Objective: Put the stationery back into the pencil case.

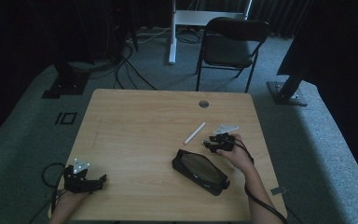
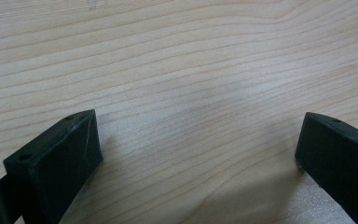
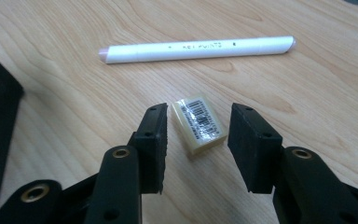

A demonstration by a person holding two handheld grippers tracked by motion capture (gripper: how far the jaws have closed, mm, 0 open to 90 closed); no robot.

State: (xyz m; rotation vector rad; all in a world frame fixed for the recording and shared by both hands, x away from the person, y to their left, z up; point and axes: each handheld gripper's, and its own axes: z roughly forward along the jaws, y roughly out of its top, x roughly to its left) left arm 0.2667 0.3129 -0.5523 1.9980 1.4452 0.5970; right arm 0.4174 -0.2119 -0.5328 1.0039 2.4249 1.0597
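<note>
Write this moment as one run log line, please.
right gripper: open, around eraser | left gripper: open, empty | pen, case: on table

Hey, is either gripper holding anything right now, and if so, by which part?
Nothing is held. The right gripper has its fingers either side of a small eraser on the table, not pressing it. The left gripper is open, holding nothing.

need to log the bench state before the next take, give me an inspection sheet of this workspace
surface: light wooden table, round hole near far edge.
job's things: small wrapped eraser flat on the wood; white pen lying beyond it; black pencil case beside them.
clutter: nothing seen.
grippers: right gripper open, jaws straddling the eraser without touching it; left gripper open over bare wood.
cables: one trails from each gripper; more loop on the floor behind.
surroundings: black folding chair, white desk leg, dark stands, grey carpet.
</note>
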